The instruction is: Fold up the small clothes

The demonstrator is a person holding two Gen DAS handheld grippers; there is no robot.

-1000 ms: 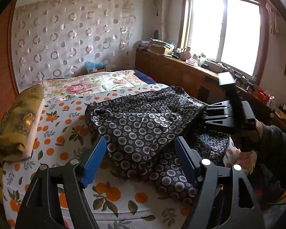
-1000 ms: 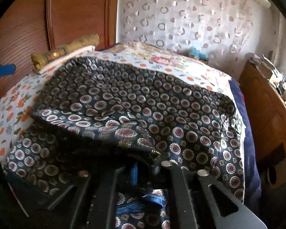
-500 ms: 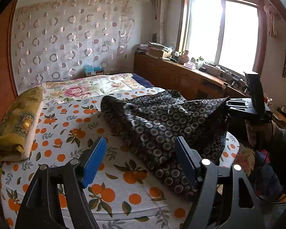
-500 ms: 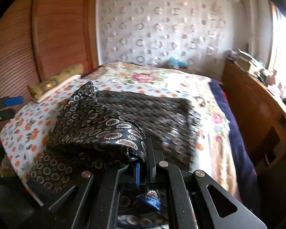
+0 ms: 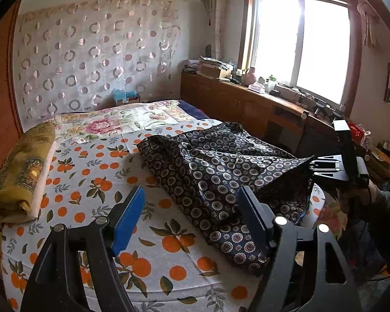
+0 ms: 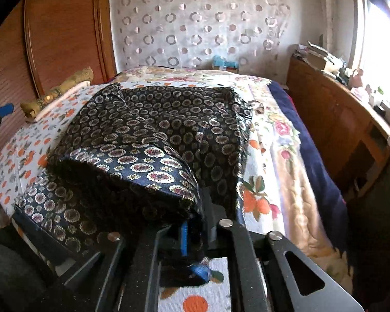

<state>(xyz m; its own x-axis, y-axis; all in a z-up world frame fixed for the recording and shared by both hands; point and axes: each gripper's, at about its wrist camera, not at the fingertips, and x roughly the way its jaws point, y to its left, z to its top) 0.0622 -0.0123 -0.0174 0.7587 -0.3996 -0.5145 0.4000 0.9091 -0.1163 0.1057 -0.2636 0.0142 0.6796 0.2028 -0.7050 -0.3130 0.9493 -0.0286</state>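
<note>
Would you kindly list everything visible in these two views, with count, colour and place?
garment: one, dark navy with ring pattern, spread on the bed, one corner lifted.
bedsheet: one, white with orange fruit print, covering the bed.
floral quilt: one, pink and cream, at the far end of the bed.
folded blanket: one, olive-gold, along the bed's wardrobe-side edge.
blue box: one, behind the bed by the curtain.
curtain: one, white with circles, on the far wall.
wooden counter: one, brown, cluttered, under the window.
left gripper: open, blue pads, above the sheet.
right gripper: shut on the garment's corner.
</note>
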